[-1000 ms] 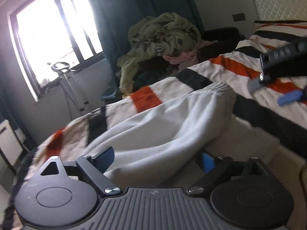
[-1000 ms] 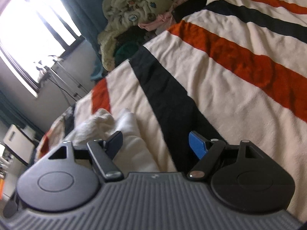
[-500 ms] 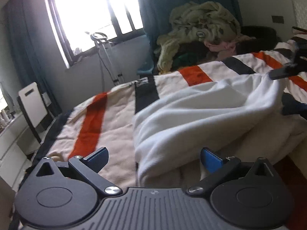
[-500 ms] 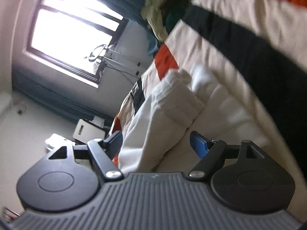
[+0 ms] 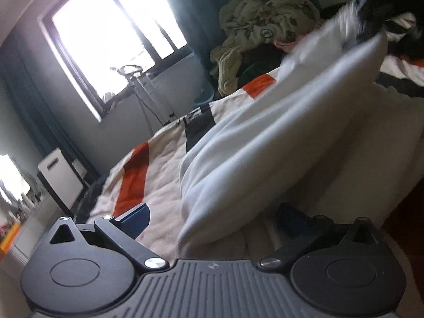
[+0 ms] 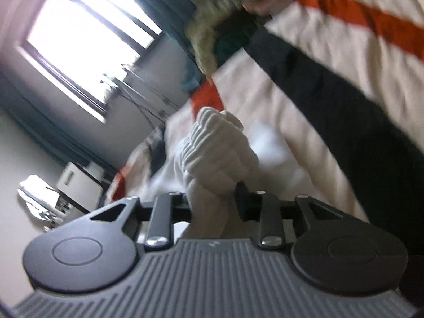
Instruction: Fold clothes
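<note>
right claw (image 6: 213,198) clamped on bunched cuff of white garment (image 6: 220,148), lifted over striped bed (image 6: 331,84). left claw (image 5: 212,220) spread wide, garment fold lying between fingers, ungripped.

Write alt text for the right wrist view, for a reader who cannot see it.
The right tongs are shut on a bunched, ribbed end of a white garment, seen close up. Behind it lies a bed cover striped in cream, black and orange, with a bright window at upper left; the picture is blurred by motion.
</note>
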The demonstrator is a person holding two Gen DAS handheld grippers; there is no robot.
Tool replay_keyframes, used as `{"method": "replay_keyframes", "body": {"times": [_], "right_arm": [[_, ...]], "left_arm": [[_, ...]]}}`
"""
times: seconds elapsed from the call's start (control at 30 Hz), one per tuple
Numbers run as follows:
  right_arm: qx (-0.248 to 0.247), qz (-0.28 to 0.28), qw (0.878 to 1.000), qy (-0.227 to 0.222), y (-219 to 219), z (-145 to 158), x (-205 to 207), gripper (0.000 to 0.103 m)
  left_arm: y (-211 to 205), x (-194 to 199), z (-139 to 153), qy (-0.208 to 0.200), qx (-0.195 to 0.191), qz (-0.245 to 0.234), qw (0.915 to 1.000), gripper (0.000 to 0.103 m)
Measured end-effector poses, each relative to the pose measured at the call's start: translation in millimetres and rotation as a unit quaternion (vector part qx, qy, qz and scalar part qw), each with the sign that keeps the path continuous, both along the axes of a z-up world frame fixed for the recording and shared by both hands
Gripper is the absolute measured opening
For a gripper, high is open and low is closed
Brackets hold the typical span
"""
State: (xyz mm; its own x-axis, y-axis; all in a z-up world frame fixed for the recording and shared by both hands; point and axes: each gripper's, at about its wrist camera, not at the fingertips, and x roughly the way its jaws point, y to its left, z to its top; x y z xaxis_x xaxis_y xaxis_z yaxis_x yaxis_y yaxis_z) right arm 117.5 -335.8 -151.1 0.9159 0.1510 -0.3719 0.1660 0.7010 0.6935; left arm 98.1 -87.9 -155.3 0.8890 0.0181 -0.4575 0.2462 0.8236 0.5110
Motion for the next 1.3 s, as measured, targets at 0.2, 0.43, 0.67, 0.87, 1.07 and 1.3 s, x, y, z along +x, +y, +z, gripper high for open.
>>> {"method": "replay_keyframes", "body": {"times": [0.2,0.43,0.67,0.87,1.07,1.3], "right_arm": [[-0.110,-0.061,0.990,-0.070,5,22,-52,0.030],[0.022,-0.089,0.990,0.104,-23,-37,-67,0.032],[-0.087,-0.121,0.988,0.035,4,-2,-94,0.029],[0.050,-0.147,0.980,0.126,-23,-39,-97,0.069],[0.035,-0.194,0.975,0.099,-35,-6,-107,0.077],[-0.056,-0.149,0.986,0.040,-63,44,-48,0.079]], "left_arm": [[10,1,6,0.018,-0.045,0.018,0.9986,0.103],[33,10,11,0.068,-0.128,0.055,0.9879,0.103],[56,15,8,0.105,-0.203,0.084,0.9698,0.103],[61,14,11,0.120,-0.215,0.097,0.9643,0.103],[57,10,12,0.113,-0.197,0.094,0.9692,0.103],[53,11,11,0.111,-0.186,0.095,0.9716,0.103]]}}
